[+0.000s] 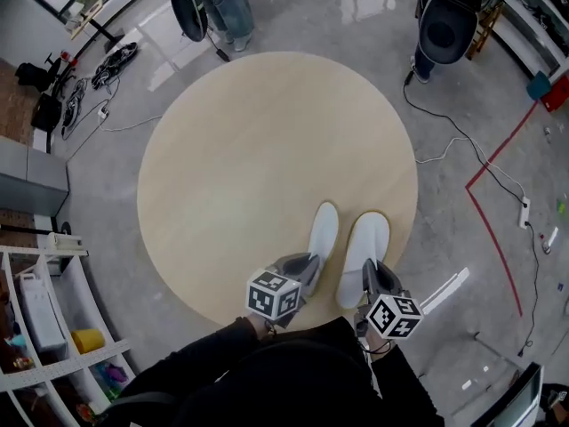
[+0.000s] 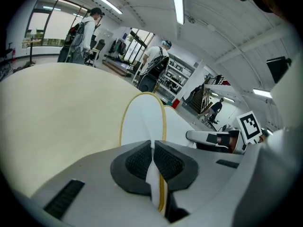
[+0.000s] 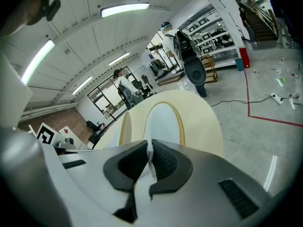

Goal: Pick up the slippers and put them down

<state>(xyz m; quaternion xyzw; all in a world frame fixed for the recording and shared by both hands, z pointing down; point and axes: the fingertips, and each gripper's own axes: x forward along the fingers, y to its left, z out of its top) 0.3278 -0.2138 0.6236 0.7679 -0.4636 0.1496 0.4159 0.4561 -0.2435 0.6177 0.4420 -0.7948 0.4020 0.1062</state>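
Note:
Two white slippers with tan sole edges lie side by side over the near right part of the round beige table [image 1: 258, 149], toes pointing away from me. My left gripper [image 1: 307, 272] is shut on the heel edge of the left slipper [image 1: 323, 234]; in the left gripper view the white edge is pinched between the pads [image 2: 152, 162] and the slipper [image 2: 142, 122] stretches ahead. My right gripper [image 1: 370, 278] is shut on the heel edge of the right slipper [image 1: 365, 243], seen ahead of the jaws [image 3: 149, 161] as a white oval [image 3: 163, 122]. Whether the toes touch the table I cannot tell.
Two people stand beyond the table's far edge [image 1: 218, 12], [image 1: 444, 25]. Cables [image 1: 462, 145] and a power strip [image 1: 524, 212] lie on the grey floor at right, beside a red tape line [image 1: 493, 229]. White shelves [image 1: 53, 327] stand at the near left.

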